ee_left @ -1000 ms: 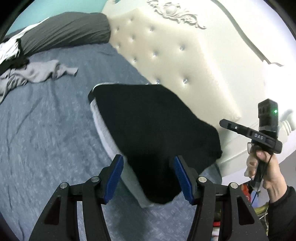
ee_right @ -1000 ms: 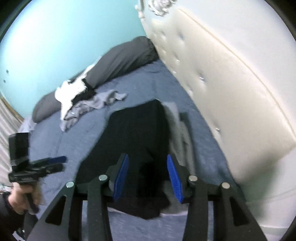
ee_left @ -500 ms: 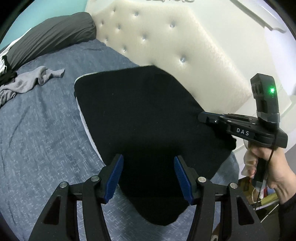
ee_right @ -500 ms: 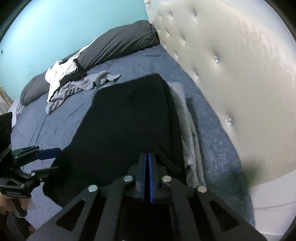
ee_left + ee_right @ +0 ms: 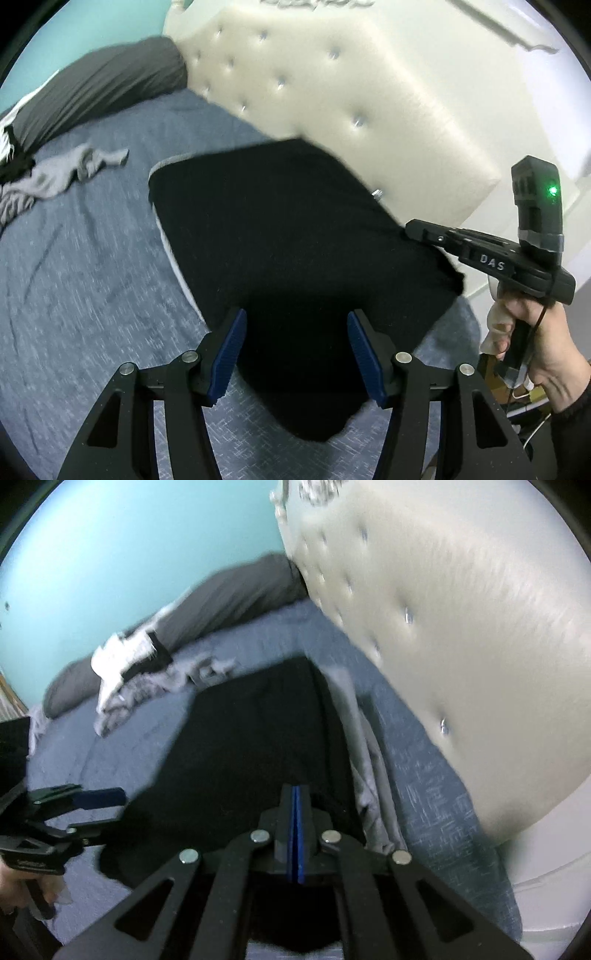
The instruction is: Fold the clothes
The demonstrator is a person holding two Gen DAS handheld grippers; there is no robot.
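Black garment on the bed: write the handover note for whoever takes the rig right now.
Right tongs: shut on the black garment's near right corner.
Left tongs: open, blue pads either side of the near edge, not gripping.
Garment lies spread on the blue bedspread beside the headboard, over something grey.
Done: one corner pinched.
Left: close the left tongs, fold. Unfolded pile by the pillow waits.

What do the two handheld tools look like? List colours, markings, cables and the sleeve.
Left tool: black angular frame with cut-out arms, silver round pivot bolts, ribbed blue finger pads. Right tool: the same black frame, white "DAS" lettering on its side, a black camera block with a green light on top, a thin black cable by the grip. The right hand emerges from a dark sleeve.
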